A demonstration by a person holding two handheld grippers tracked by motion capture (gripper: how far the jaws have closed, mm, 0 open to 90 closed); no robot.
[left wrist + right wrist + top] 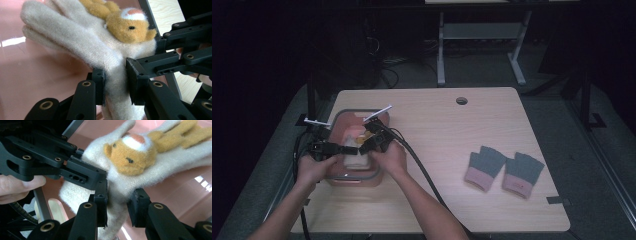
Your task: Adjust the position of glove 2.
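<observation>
1. At the left of the high view: a pink tray (343,181) with a grey rim, set on the wooden bench (452,130) near its left edge.
2. Inside the tray: a cream woolly glove (354,150) with an orange plush animal (360,140) sewn on its back, lifted partly off the pink floor.
3. Left gripper (343,148), held in the left hand (314,169) over the tray's left side; fingers (98,82) pinched on the glove's cuff in the left gripper view, wool squeezed narrow between the two pads.
4. In that same view: the glove's fingers fanned up and to the left, the plush animal's (130,26) face with white-and-pink forehead patch and black eye just above the pinch, the tray's glossy pink floor (37,75) behind.
5. Right gripper (373,142), held in the right hand (391,159) just right of the glove, tips meeting the left gripper's over the tray.
6. In the right gripper view: its fingers (101,195) on either side of a fold of the cream glove (117,187) below the plush animal (136,157); left pad against the wool, right pad close beside it, contact there hard to judge.
7. Far right of the bench, well apart from the tray: a pair of grey fingerless gloves (504,170) with pink cuffs, lying flat side by side.
8. Toward the bench's far edge: a round cable hole (461,101).
</observation>
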